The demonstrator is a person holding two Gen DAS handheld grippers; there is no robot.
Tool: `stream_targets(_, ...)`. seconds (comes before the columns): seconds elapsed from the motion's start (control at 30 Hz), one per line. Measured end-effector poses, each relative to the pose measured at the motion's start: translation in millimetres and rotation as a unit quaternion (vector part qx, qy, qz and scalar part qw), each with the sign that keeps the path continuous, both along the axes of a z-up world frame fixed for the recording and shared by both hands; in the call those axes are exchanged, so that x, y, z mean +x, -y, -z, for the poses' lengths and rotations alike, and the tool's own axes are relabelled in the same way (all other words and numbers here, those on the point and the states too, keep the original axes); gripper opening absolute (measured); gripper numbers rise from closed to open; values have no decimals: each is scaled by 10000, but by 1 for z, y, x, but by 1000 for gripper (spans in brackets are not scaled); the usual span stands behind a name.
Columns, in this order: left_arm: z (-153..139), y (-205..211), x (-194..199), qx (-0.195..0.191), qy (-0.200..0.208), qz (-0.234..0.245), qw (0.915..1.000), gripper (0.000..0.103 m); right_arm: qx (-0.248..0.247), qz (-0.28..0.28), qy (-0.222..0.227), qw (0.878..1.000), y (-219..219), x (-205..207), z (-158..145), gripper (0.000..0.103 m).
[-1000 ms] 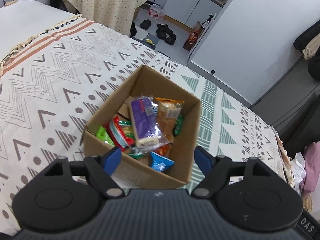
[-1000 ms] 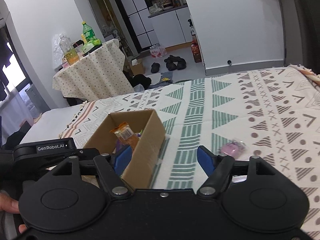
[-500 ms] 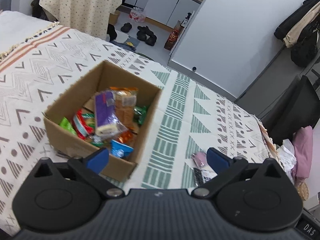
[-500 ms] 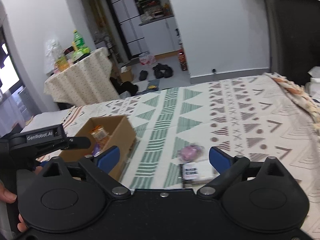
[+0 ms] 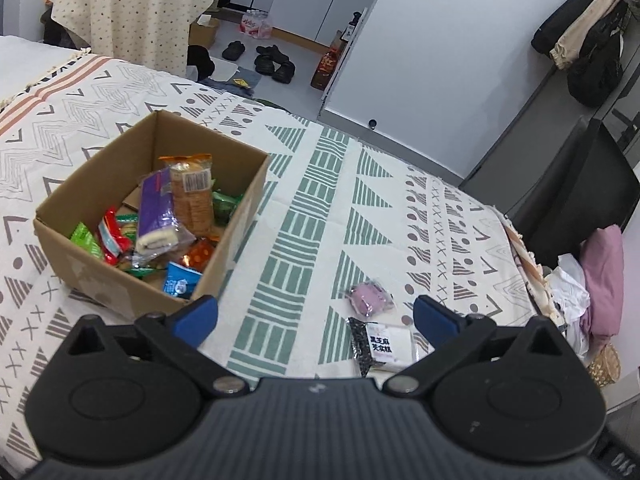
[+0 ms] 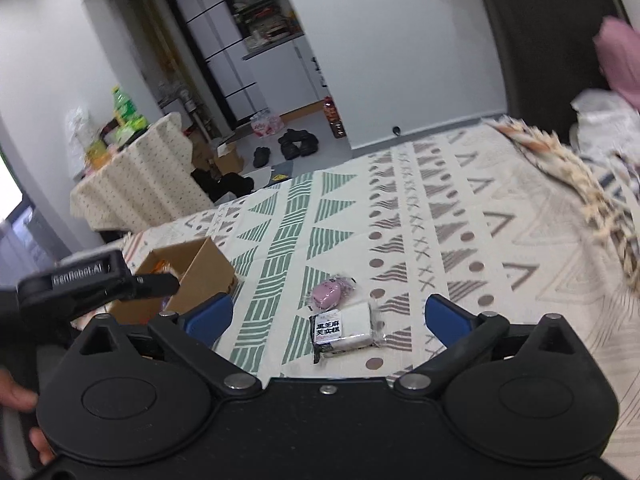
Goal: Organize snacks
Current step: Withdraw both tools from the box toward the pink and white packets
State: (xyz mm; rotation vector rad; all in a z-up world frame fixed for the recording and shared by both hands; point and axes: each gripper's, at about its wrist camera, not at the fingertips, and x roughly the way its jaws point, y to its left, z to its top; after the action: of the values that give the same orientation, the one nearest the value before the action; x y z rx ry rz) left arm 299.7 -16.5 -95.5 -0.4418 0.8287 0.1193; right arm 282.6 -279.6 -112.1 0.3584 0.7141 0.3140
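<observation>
A cardboard box [image 5: 132, 216] sits on the patterned bedspread [image 5: 304, 216] at the left, filled with wrapped snacks, a purple-wrapped roll [image 5: 156, 212] on top. Right of the box, well apart from it, 2 loose snacks lie on the bedspread: a pink packet [image 5: 369, 298] and, just beside it, a black-and-white packet [image 5: 382, 346]. The left tool [image 5: 316, 316] is spread wide with nothing between its tips. The right tool [image 6: 328, 318] is opening above both packets, gripping neither.
</observation>
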Motion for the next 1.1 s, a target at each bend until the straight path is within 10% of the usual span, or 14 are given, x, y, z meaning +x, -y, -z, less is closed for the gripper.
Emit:
stream_targets(0.53, 33, 32, 32, -99, -265, 214, 9994, 100, 281, 235, -707, 9968, 18, 35, 39, 84)
stream_targets(0.77, 59, 37, 50, -305, -422, 231, 9984, 67, 398, 114, -1158, 9924, 5, 50, 62, 67)
stream_targets(1.1, 91, 36, 67, -490, -547, 314, 9968, 66, -30, -50, -1474, 9891, -16, 80, 87, 56)
